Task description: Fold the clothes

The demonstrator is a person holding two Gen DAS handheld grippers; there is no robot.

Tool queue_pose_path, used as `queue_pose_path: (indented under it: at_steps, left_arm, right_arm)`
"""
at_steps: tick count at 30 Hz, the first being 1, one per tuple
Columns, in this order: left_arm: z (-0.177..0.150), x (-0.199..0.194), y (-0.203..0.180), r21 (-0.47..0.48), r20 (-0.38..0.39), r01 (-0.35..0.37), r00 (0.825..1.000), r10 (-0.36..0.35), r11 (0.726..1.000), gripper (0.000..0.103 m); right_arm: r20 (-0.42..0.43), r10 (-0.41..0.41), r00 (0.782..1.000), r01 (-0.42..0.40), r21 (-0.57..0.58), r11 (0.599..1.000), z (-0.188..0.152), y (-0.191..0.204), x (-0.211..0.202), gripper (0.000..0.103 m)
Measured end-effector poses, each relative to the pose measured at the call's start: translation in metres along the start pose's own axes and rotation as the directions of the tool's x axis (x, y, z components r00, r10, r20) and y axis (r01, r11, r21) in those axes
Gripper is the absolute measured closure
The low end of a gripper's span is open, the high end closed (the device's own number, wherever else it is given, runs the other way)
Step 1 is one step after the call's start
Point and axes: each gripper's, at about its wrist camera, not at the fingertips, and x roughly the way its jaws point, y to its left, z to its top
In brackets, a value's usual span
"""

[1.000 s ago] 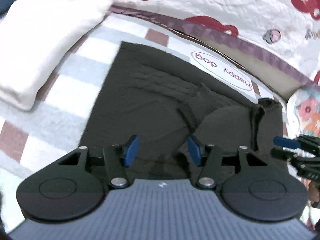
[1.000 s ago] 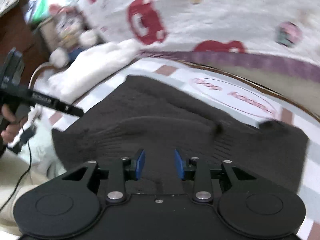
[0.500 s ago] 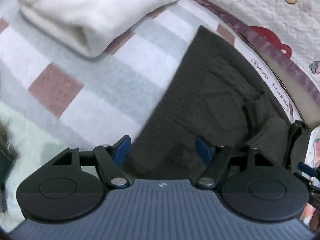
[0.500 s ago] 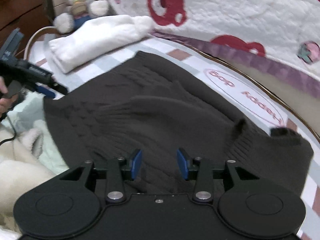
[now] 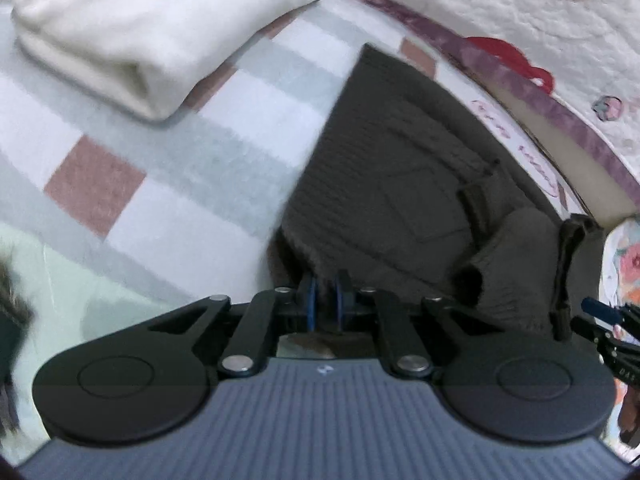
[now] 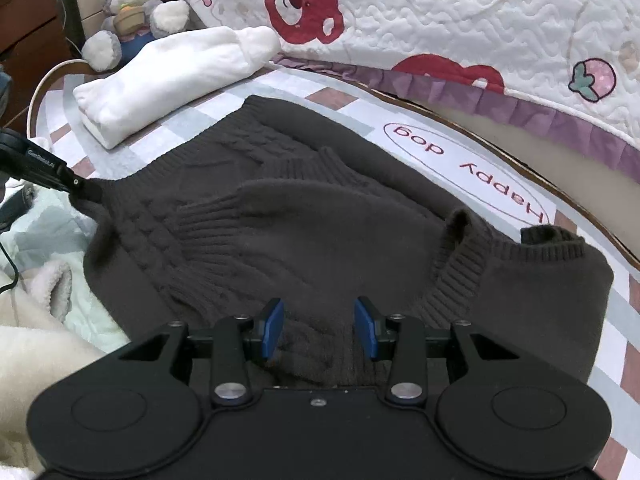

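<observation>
A dark brown knitted sweater point(image 5: 400, 184) point(image 6: 320, 220) lies flat on the checked bed sheet point(image 5: 180, 152), sleeves folded across its body. My left gripper point(image 5: 325, 300) sits at the sweater's hem corner; its jaws are closing, and the blue pads stand nearly together with knit fabric pinched between them. The right wrist view shows that same left gripper point(image 6: 86, 192) biting the corner at the far left. My right gripper point(image 6: 320, 328) is open over the near edge beside the collar, the fabric lying under and between its pads without being pressed. It shows at the right edge of the left wrist view point(image 5: 600, 316).
A folded white fleece garment point(image 5: 140, 32) point(image 6: 168, 76) lies beyond the sweater's hem. A plush rabbit point(image 6: 132, 4) sits behind it. A quilt with red bears point(image 6: 440, 20) rises along the far side. Cream and mint cloth point(image 6: 40, 300) is bunched at the left.
My left gripper slid from over the sweater's middle to its hem corner, and its jaws came together on the fabric. My right gripper dropped slightly toward the near edge and stayed open.
</observation>
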Motion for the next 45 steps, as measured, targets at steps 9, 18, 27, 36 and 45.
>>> queue_pose_path:
  at_steps: [9,18,27,36,45]
  left_arm:
    - [-0.002,0.002,0.003,-0.035,-0.031,0.000,1.000,-0.001,0.999,0.048]
    - [-0.001,0.010,0.010,-0.074,-0.050,-0.018,0.999,0.015,0.997,0.040]
    - [-0.003,0.017,0.010,-0.096,-0.034,-0.001,0.999,-0.002,0.995,0.031]
    - [-0.007,0.026,0.000,-0.015,0.007,-0.049,0.999,0.049,0.999,0.040]
    - [-0.004,0.027,-0.010,0.061,0.083,-0.071,0.994,0.066,0.996,0.092]
  right_arm:
    - [-0.008,0.005,1.000,-0.004,0.017,1.000,0.002,0.003,0.008,0.059]
    - [-0.014,0.004,1.000,-0.004,0.009,1.000,0.000,0.003,0.009,0.059]
    - [-0.003,-0.002,1.000,0.002,0.037,0.999,-0.001,-0.006,0.008,0.059]
    - [0.020,0.026,0.999,-0.028,0.070,0.997,-0.004,-0.017,0.005,0.059]
    - [0.116,0.079,0.990,-0.118,0.383,0.916,-0.022,-0.088,-0.005,0.058]
